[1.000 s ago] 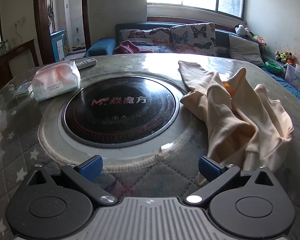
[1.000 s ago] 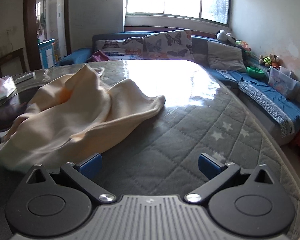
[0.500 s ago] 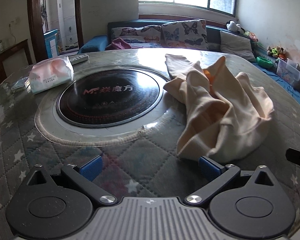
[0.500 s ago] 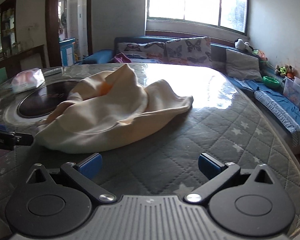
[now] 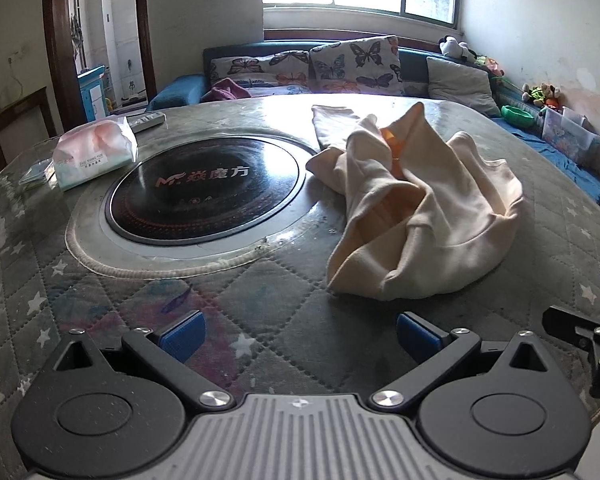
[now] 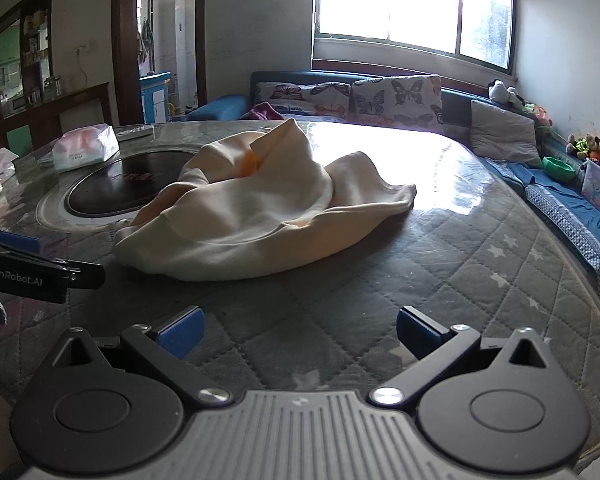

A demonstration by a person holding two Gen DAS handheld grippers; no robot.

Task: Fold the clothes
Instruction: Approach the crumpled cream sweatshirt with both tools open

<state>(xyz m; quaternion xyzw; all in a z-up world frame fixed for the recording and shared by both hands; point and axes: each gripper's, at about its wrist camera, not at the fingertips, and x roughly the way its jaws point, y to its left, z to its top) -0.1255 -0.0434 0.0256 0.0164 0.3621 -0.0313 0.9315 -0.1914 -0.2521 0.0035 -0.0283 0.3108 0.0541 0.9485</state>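
A cream garment [image 5: 420, 208] with an orange patch inside lies crumpled on the round quilted table [image 5: 260, 312], right of the black hotplate [image 5: 204, 192]. It also shows in the right wrist view [image 6: 260, 216]. My left gripper [image 5: 298, 334] is open and empty, low over the table, just short of the garment's near edge. My right gripper [image 6: 298, 332] is open and empty, further back from the garment's near edge. The right gripper shows at the right edge of the left wrist view [image 5: 588, 328]; the left one shows at the left edge of the right wrist view [image 6: 40, 272].
A pink tissue pack [image 5: 94, 152] and a remote [image 5: 146, 121] lie at the table's far left. A sofa with butterfly cushions [image 5: 352, 66] stands behind the table. Toys and a plastic box [image 5: 568, 136] sit at the right.
Both grippers have drawn back toward the table's near edge. The garment now lies farther ahead of them and shows more fully. The garment itself has not moved.
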